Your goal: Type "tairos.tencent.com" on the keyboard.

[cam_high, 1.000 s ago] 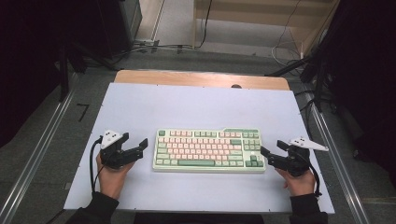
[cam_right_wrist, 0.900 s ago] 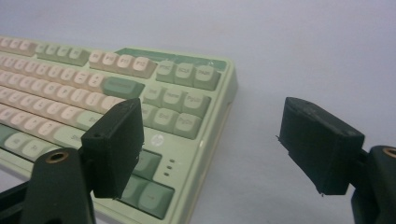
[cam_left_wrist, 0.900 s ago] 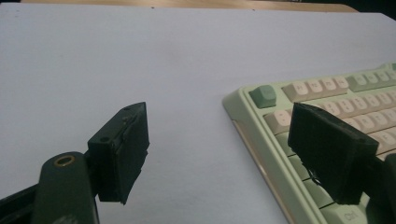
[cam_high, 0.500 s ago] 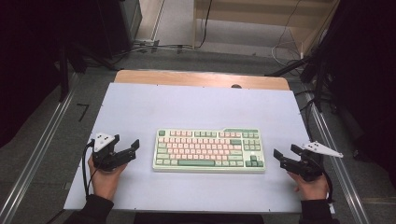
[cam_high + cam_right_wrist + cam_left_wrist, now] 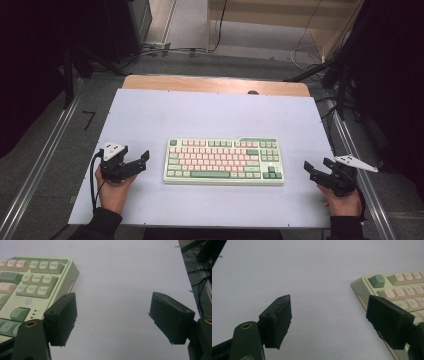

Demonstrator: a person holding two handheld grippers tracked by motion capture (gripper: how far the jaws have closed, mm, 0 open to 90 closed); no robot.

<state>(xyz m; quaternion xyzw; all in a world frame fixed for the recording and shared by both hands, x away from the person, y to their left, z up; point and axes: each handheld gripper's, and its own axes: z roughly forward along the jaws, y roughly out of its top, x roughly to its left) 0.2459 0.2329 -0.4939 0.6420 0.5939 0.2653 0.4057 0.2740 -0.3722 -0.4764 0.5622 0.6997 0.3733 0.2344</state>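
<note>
Green-pink keyboard (image 5: 223,161) on white table (image 5: 215,110)

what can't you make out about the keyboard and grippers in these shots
- Keyboard: key legends too small in the high view.
- Keyboard in the left gripper view: cut off by the right edge, partly behind a jaw.
- Keyboard in the right gripper view: cut off by the left edge; lower keys blurred.

High view looks down; both close claw views share keyboard (image 5: 224,161).
</note>
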